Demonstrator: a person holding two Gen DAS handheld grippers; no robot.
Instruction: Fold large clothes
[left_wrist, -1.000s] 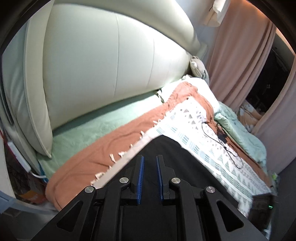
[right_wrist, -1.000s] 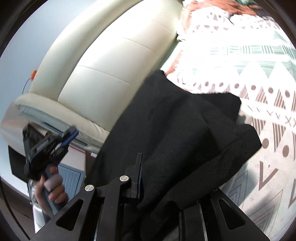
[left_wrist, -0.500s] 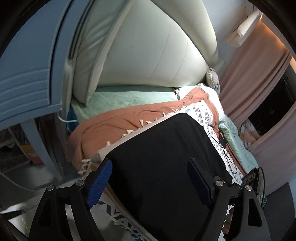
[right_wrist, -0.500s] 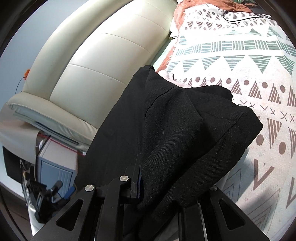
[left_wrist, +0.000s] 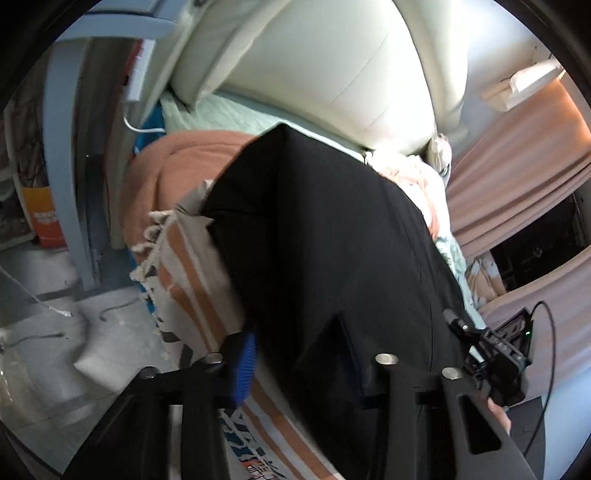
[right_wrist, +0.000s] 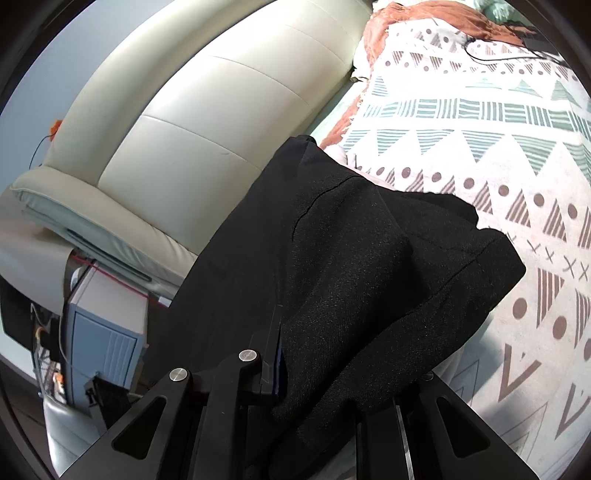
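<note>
A large black garment (left_wrist: 332, 236) lies over the patterned blanket (left_wrist: 192, 266) at the bed's edge. My left gripper (left_wrist: 299, 354) is open, its blue-padded fingers (left_wrist: 244, 363) spread around the garment's near edge, which lies between them. In the right wrist view the garment (right_wrist: 351, 258) is bunched in folds. My right gripper (right_wrist: 325, 373) is shut on the garment; cloth drapes over it and hides the right finger. The right gripper also shows at the right edge of the left wrist view (left_wrist: 491, 354).
A cream padded headboard (right_wrist: 207, 110) runs behind the bed. A blue-grey nightstand (right_wrist: 107, 332) stands by the bed's side. The triangle-patterned blanket (right_wrist: 498, 155) covers the bed, with a black cable (right_wrist: 495, 55) on it. Pink curtains (left_wrist: 517, 173) hang beyond.
My left gripper opened, dropped lower and closed in on the garment's near edge at the bed's side. My right gripper stays shut on the bunched garment, nearly still.
</note>
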